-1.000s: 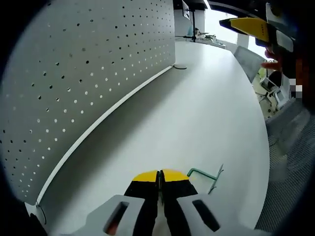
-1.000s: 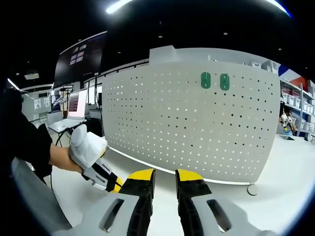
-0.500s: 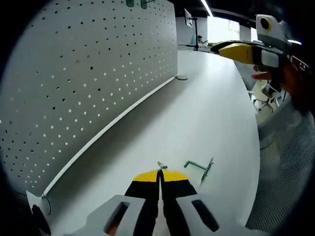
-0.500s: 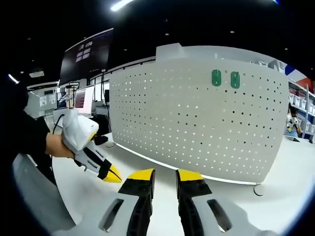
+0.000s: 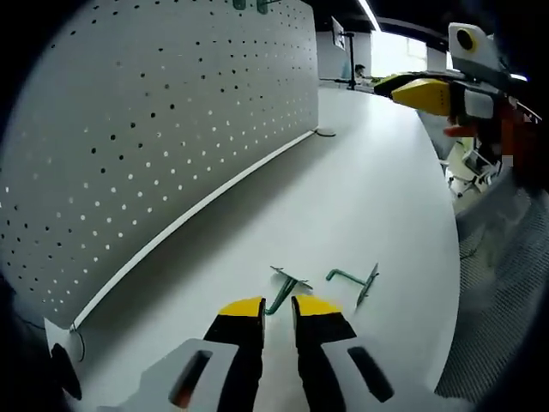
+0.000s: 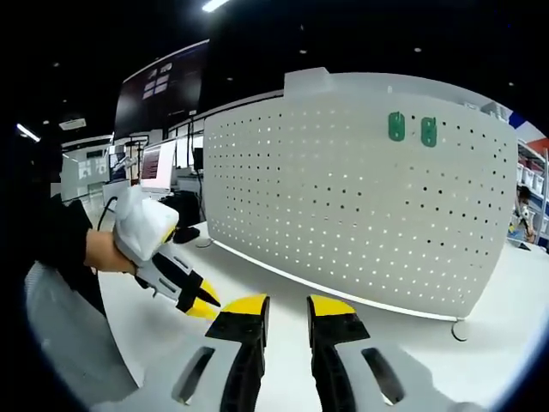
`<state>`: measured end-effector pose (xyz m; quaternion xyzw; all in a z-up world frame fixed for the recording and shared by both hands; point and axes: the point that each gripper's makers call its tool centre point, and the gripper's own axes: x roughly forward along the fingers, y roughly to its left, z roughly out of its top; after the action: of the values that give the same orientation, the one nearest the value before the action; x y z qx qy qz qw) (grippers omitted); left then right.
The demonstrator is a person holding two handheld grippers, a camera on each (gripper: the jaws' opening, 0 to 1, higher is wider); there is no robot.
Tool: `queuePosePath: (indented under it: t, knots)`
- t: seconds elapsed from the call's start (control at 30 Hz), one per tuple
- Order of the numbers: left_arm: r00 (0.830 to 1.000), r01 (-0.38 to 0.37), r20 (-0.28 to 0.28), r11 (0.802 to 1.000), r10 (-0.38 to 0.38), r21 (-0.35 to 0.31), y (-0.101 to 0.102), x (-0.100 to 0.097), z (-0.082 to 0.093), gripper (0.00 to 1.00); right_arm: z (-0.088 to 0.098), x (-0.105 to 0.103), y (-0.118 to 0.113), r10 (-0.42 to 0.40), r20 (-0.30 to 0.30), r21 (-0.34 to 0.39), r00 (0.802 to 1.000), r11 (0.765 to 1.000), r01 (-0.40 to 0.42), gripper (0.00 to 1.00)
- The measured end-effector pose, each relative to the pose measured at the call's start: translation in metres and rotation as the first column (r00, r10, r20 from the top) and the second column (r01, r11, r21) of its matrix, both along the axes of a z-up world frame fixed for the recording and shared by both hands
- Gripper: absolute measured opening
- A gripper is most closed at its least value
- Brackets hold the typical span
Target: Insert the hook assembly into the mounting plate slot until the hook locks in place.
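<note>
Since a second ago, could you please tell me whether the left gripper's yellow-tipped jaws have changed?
Yes. The left gripper has opened; its jaws, earlier shut, now stand apart over the white table, with two green metal hooks lying ahead.

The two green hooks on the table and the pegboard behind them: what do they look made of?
Both hooks, one and the other, look like thin bent metal wire with a green coating, each ending in a small flat plate. The pegboard looks like sheet metal painted matte light grey with regular punched holes; plastic cannot be ruled out.

Bright overhead light, soft shadows, sharp focus, fisheye-bent edges.
</note>
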<state>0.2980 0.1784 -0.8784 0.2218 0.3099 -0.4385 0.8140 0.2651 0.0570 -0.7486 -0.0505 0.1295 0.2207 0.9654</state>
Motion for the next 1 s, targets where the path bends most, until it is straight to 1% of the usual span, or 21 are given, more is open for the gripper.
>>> queuePosePath:
  t: [0.07,0.1,0.2,0.27,0.4,0.47,0.53,0.57,0.63,0.8,0.9,1.0]
  knots:
    - [1.000,0.008,-0.002,1.000,-0.008,0.016,0.001,0.000,-0.006,0.19,0.000,0.000,0.000,0.000,-0.002,0.001,1.000,1.000,0.000,0.16]
    - [1.000,0.024,0.004,1.000,-0.024,0.019,0.000,0.001,-0.008,0.20,-0.001,0.000,0.000,0.000,-0.004,0.002,1.000,1.000,0.000,0.16]
    - [0.998,0.062,0.022,0.997,-0.064,0.055,-0.002,0.003,-0.014,0.16,-0.002,0.000,-0.001,-0.001,-0.006,0.001,1.000,1.000,0.001,0.16]
    - [0.996,0.076,0.032,0.995,-0.077,0.058,-0.006,0.006,-0.015,0.16,-0.002,0.000,-0.001,-0.002,-0.010,0.004,1.000,1.000,0.002,0.16]
    - [0.994,0.109,0.024,0.993,-0.110,0.048,-0.016,0.008,-0.018,0.13,-0.004,0.001,-0.001,-0.002,-0.016,0.002,1.000,1.000,0.002,0.16]
    - [0.991,0.126,0.023,0.989,-0.128,0.072,-0.017,0.010,-0.024,0.12,-0.005,0.001,-0.002,-0.002,-0.018,0.003,1.000,1.000,0.002,0.16]
    - [0.991,0.133,0.003,0.987,-0.134,0.087,-0.015,0.009,-0.030,0.09,-0.006,0.001,-0.001,-0.001,-0.021,0.000,1.000,1.000,0.001,0.16]
    - [0.990,0.137,0.014,0.989,-0.138,0.063,-0.018,0.010,-0.027,0.07,-0.006,0.001,-0.001,0.000,-0.023,-0.001,1.000,1.000,0.000,0.16]
    - [0.989,0.145,0.014,0.987,-0.146,0.064,-0.020,0.011,-0.027,0.04,-0.008,0.001,0.001,0.005,-0.028,-0.006,1.000,1.000,-0.005,0.16]
    - [0.989,0.145,0.014,0.987,-0.146,0.072,-0.017,0.010,-0.026,0.03,-0.013,-0.001,0.012,0.034,-0.045,-0.016,0.998,0.999,-0.035,0.16]
    - [0.991,0.135,0.013,0.989,-0.136,0.051,-0.016,0.006,-0.018,0.03,-0.017,-0.002,0.025,0.068,-0.062,-0.016,0.996,0.997,-0.069,0.16]
    - [0.991,0.129,0.039,0.991,-0.130,0.028,-0.017,0.001,-0.004,0.03,-0.022,-0.003,0.042,0.108,-0.079,-0.030,0.991,0.993,-0.110,0.16]
